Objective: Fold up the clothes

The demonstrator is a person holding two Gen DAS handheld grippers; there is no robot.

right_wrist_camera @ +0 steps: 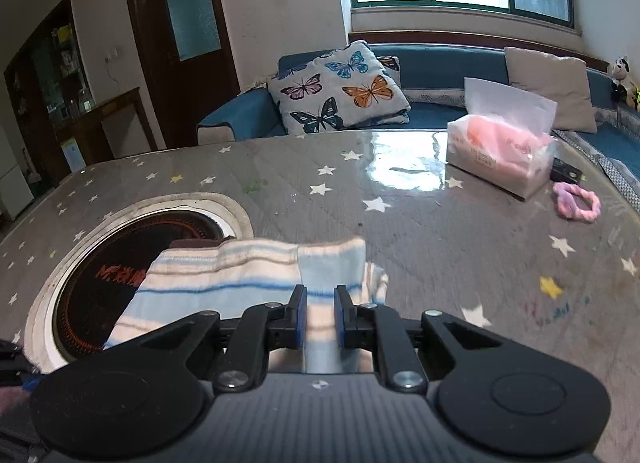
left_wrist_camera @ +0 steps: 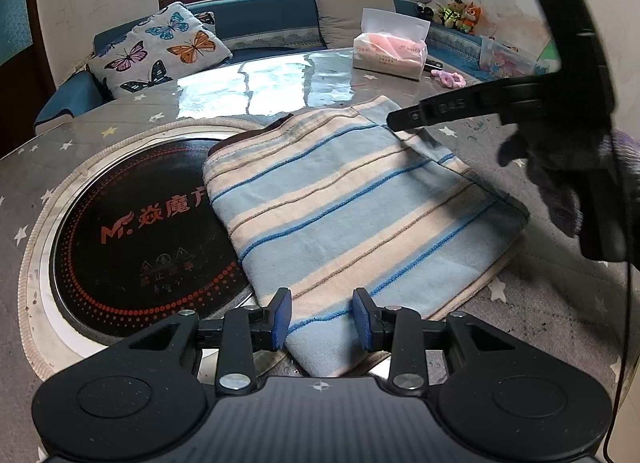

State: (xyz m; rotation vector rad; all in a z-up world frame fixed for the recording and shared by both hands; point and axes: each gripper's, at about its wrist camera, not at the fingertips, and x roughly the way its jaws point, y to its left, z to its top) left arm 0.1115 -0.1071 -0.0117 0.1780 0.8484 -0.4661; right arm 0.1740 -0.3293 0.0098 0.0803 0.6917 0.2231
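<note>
- striped garment (left_wrist_camera: 352, 207) lies folded on the grey star-print table (left_wrist_camera: 560, 303), its left edge over the round black cooktop inset (left_wrist_camera: 132, 231); pale blue and cream bands, thin blue and brown lines
- left gripper (left_wrist_camera: 321, 317): jaws spread partway, blue pads on either side of the garment's near corner; can't tell whether the pads press the cloth or only straddle it, and the corner tip is hidden under the gripper body
- right gripper (right_wrist_camera: 321, 309): jaws nearly together with a narrow gap; cloth shows through the gap, but can't tell whether it's pinched or just lies behind
- in the left wrist view, the right gripper (left_wrist_camera: 404, 118) comes in from the right, its tip over the garment's far right corner; contact unclear, tip slightly blurred
- gloved hand (left_wrist_camera: 560, 179) holding it is dark and cut off at the frame edge
- right wrist view: garment (right_wrist_camera: 224, 279) is motion-blurred, near part hidden by the gripper
- far side of the table: tissue pack (right_wrist_camera: 500, 159), pink scrunchie (right_wrist_camera: 576, 203), well apart from the garment
- cooktop lettering is partly covered by the cloth
</note>
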